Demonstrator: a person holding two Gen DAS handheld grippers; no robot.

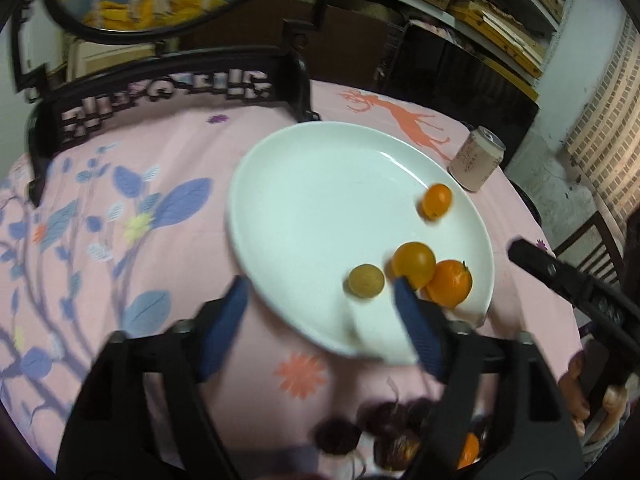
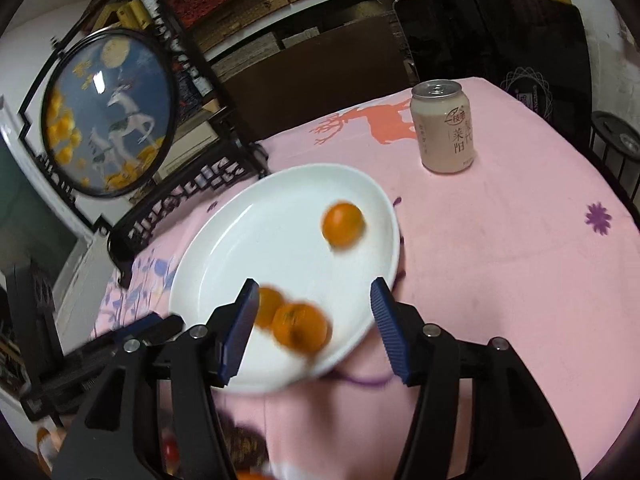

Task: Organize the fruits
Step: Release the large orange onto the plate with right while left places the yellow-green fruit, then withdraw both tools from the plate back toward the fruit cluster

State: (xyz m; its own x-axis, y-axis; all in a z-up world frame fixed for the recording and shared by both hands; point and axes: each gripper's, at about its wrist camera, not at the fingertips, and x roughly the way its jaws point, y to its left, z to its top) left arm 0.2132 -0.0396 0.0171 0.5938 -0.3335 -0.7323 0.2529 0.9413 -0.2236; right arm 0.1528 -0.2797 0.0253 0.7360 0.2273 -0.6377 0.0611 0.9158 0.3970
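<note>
Both my grippers hang over the near rim of the white plate (image 1: pixel 320 184), jaws spread wide and holding nothing: the left gripper (image 1: pixel 320 300) and the right gripper (image 2: pixel 312 312).

Four fruits lie on the plate. A small tan round fruit (image 1: pixel 366 281), perhaps a longan, sits between my left jaws. Just right of it an amber cherry tomato (image 1: pixel 414 263) touches a small orange (image 1: pixel 450 283) near the plate's edge, and a second little orange fruit (image 1: pixel 436 200) sits apart toward the far rim, blurred as if rolling. More fruit waits at the near edge of the tabletop (image 1: pixel 200 152): dark reddish-purple round fruits (image 1: pixel 340 436) and something orange beneath my left gripper, too blurred to name.

To do this step well, I judge I should fetch the next piece from that near pile, close gently on its widest part, and set it low on the plate's flat middle so it does not roll.

A drink can (image 2: pixel 442 128) stands beyond the plate, well clear. The carved dark stand (image 1: pixel 168 92) borders the far-left side. My two grippers are close together, so I should move one at a time.
</note>
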